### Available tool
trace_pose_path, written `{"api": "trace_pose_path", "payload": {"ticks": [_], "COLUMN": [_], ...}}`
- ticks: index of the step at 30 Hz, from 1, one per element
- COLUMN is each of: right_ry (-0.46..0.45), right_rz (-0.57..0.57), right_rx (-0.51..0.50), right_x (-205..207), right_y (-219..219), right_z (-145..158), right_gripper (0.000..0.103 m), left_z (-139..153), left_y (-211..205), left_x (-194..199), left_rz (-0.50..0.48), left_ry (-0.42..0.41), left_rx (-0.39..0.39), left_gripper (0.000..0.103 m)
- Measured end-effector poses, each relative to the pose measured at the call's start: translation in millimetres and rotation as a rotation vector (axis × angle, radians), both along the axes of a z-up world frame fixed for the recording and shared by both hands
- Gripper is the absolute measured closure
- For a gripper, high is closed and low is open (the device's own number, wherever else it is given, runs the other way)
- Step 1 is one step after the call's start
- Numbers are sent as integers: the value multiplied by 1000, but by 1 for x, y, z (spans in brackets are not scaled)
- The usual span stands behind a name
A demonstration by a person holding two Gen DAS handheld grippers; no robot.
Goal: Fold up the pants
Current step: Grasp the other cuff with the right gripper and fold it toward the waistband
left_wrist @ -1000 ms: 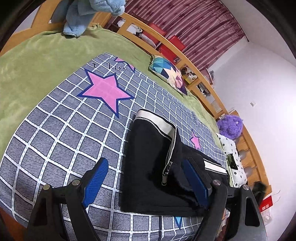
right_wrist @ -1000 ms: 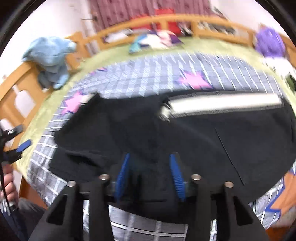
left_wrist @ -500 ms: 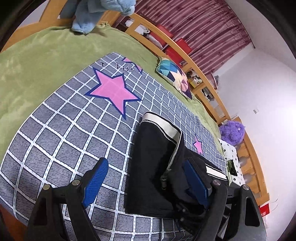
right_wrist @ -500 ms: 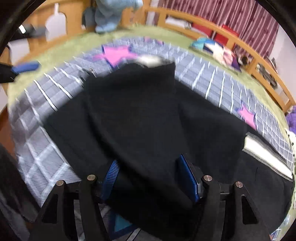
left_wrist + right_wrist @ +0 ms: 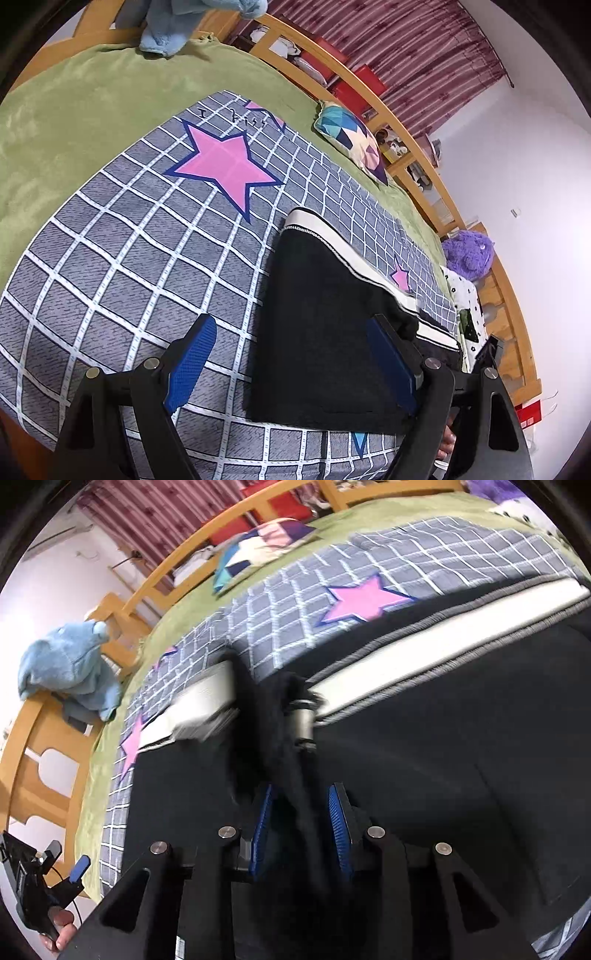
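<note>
On my left wrist view, the left gripper (image 5: 291, 362) has its blue-padded jaws spread wide with nothing between them; it hangs above the grey checked bedsheet with pink stars (image 5: 147, 251), which lies on a green fleece blanket (image 5: 62, 122) on the bed. One jaw is over bare sheet and the other is over the near edge of the black fabric pants with a white waistband (image 5: 325, 325).

The pants lie folded on the sheet, right of the centre, as a dark block with a rather straight near edge. The white band with grey stitching runs along its far side. A second white strip shows lower right, partly behind the jaw, so I cannot tell which layer it belongs to.

Farther right I see a multicoloured geometric cushion (image 5: 351, 144) and a purple plush toy (image 5: 469, 254) by the wooden bed rail (image 5: 417, 147).

On my right wrist view, the right gripper (image 5: 301, 830) has its jaws closed on a bunched ridge of the pants. The black cloth fills most of the frame and is cut off at the right and at the bottom. The waistband and a small metal piece near it are blurred, and I cannot make out what that piece is. A light blue plush toy (image 5: 66, 668) sits on the rail at far left.
</note>
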State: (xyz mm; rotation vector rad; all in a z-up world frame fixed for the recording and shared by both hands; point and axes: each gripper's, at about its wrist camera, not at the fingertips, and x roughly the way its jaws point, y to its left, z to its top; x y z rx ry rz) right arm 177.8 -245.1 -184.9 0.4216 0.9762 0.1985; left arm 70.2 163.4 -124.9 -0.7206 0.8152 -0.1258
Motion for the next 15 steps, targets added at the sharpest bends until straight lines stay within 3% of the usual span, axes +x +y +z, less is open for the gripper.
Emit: {"api": "trace_pose_path", "payload": {"ticks": [1, 3, 4, 7, 10, 12, 14, 15], "right_ry": [-21, -49, -55, 0, 56, 28, -35, -71], "right_rz": [11, 44, 59, 116, 151, 213, 177, 149], "right_rx": [-10, -3, 8, -14, -116, -88, 28, 142], "right_x": [-4, -12, -17, -21, -18, -22, -28, -33], "right_y": [0, 0, 2, 11, 26, 31, 12, -8], "right_z": [4, 8, 8, -3, -20, -15, -3, 7], "right_gripper": [69, 52, 50, 49, 50, 82, 86, 86], "left_z": [0, 1, 2, 2, 1, 0, 2, 3], "left_y": [-2, -7, -12, -22, -32, -38, -40, -41], "left_x": [0, 2, 3, 5, 5, 6, 6, 5], "left_rz": [-4, -12, -21, -43, -62, -70, -66, -59], "left_ry": [0, 1, 2, 7, 15, 20, 20, 19], "left_rx": [-1, 2, 10, 34, 57, 73, 87, 95], "left_gripper": [20, 20, 20, 20, 20, 20, 20, 20]}}
